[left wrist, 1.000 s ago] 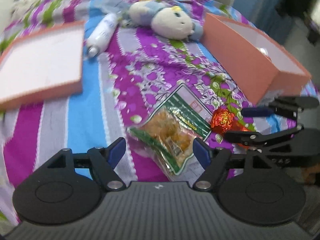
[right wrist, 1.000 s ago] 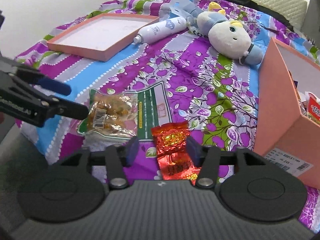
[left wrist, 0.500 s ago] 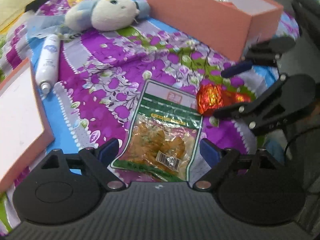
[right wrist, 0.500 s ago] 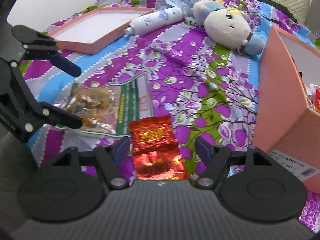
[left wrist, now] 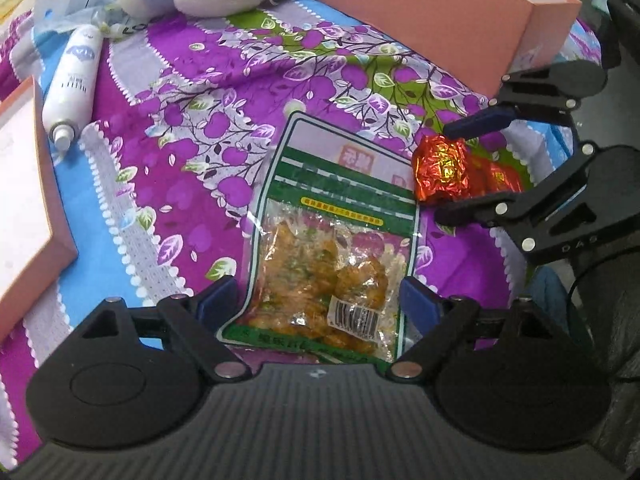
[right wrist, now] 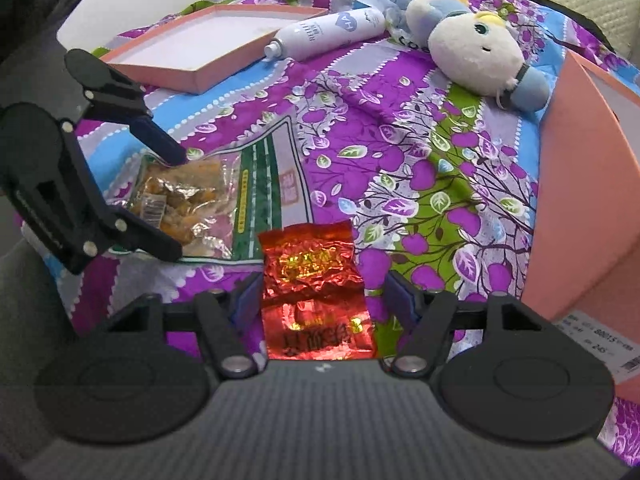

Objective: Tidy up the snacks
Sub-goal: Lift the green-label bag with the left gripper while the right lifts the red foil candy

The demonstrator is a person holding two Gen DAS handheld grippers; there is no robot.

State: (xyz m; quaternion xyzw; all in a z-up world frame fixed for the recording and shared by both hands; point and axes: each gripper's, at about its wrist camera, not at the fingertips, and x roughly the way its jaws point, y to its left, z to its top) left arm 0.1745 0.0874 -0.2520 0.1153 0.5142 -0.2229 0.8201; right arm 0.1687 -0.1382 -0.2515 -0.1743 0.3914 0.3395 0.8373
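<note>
Snack packets lie flat on the bed, on a purple flowered bedspread. One is a green-and-clear packet of orange pieces; its long axis runs away from the left hand-held gripper, barcode end nearest that gripper and green printed header pointing toward the pink box at the far side. Just beside its header end lies a crinkled red foil packet, long axis along the right hand-held gripper's line of sight, its far end pointing across the bedspread.

Left hand-held gripper: jaws wide apart, having just been opening, with the clear end of the green packet between them; the blue pads stand at either edge of the packet and do not press it. Right hand-held gripper: jaws have just closed a little, and they straddle the red foil packet with a gap showing on the right side, so nothing is clamped. From the right wrist view the left gripper's upper blue fingertip sits at the packet's clear end.

Farther off lie a white spray bottle on its side, a plush toy, and a shallow pink lid, well apart from the snacks
</note>
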